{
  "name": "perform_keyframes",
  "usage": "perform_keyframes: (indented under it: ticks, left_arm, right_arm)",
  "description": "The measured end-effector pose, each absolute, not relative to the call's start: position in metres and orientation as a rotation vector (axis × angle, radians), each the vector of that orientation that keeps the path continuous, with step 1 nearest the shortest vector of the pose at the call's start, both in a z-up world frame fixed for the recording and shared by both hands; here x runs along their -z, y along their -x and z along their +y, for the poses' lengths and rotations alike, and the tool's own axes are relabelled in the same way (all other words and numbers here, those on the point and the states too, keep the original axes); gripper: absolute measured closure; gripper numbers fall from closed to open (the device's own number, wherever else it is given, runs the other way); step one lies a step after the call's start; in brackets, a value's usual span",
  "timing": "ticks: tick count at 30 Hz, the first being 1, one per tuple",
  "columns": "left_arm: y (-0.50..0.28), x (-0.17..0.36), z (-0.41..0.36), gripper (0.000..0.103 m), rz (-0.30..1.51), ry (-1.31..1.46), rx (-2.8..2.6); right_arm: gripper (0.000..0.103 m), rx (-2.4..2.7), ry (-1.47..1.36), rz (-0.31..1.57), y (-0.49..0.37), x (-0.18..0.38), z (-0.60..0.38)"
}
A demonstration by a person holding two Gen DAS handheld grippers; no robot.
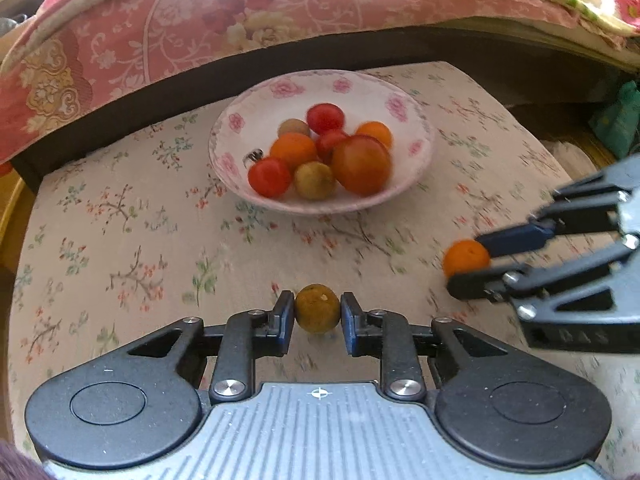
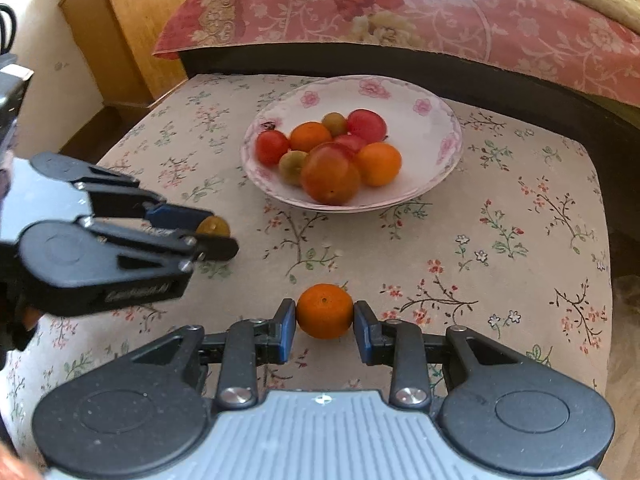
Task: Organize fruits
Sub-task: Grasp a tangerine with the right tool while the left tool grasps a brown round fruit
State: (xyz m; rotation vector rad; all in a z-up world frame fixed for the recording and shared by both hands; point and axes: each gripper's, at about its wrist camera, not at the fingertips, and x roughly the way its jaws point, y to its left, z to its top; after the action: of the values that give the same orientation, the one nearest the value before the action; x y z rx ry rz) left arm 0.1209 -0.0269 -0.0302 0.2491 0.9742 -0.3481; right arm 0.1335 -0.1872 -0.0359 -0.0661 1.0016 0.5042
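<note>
A white floral bowl (image 1: 240, 120) (image 2: 440, 136) holds several fruits: red tomatoes, oranges and small brown-green fruits. My left gripper (image 1: 317, 312) is shut on a small brown-green fruit (image 1: 317, 308), low over the floral tablecloth in front of the bowl; it also shows in the right wrist view (image 2: 216, 232), with that fruit (image 2: 214, 225) partly hidden. My right gripper (image 2: 325, 316) is shut on a small orange (image 2: 325, 311), near the cloth, to the right of the left gripper; it also shows in the left wrist view (image 1: 468, 262) with the orange (image 1: 466, 257).
The floral tablecloth (image 1: 120, 220) (image 2: 500, 240) covers a small table. A bed with a pink floral cover (image 1: 200, 20) (image 2: 400, 12) runs behind it, above a dark frame. A wooden cabinet (image 2: 116, 32) stands at the back left.
</note>
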Motion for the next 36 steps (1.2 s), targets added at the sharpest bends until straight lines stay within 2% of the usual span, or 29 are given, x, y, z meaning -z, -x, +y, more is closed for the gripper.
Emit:
perform_keyframes:
  ticks: [8, 18, 23, 26, 36]
  left_arm:
    - [-0.081, 0.034, -0.030, 0.069, 1.011, -0.262, 0.373]
    - [-0.077, 0.040, -0.031, 0.065, 1.008, -0.287, 0.407]
    - [-0.073, 0.040, -0.032, 0.057, 1.000, -0.305, 0.423]
    - [-0.072, 0.040, -0.029, 0.052, 1.001, -0.303, 0.412]
    - [-0.076, 0.042, -0.027, 0.051, 1.000, -0.296, 0.406]
  right_arm:
    - [0.068, -0.551, 0.129, 1.017, -0.112, 0.041, -0.179]
    - [0.068, -0.563, 0.154, 1.012, -0.107, 0.041, -0.179]
    - [0.067, -0.575, 0.158, 1.000, -0.106, 0.039, -0.182]
    - [0.061, -0.582, 0.157, 0.998, -0.106, 0.038, -0.183]
    - [0.060, -0.587, 0.166, 1.001, -0.107, 0.041, -0.180]
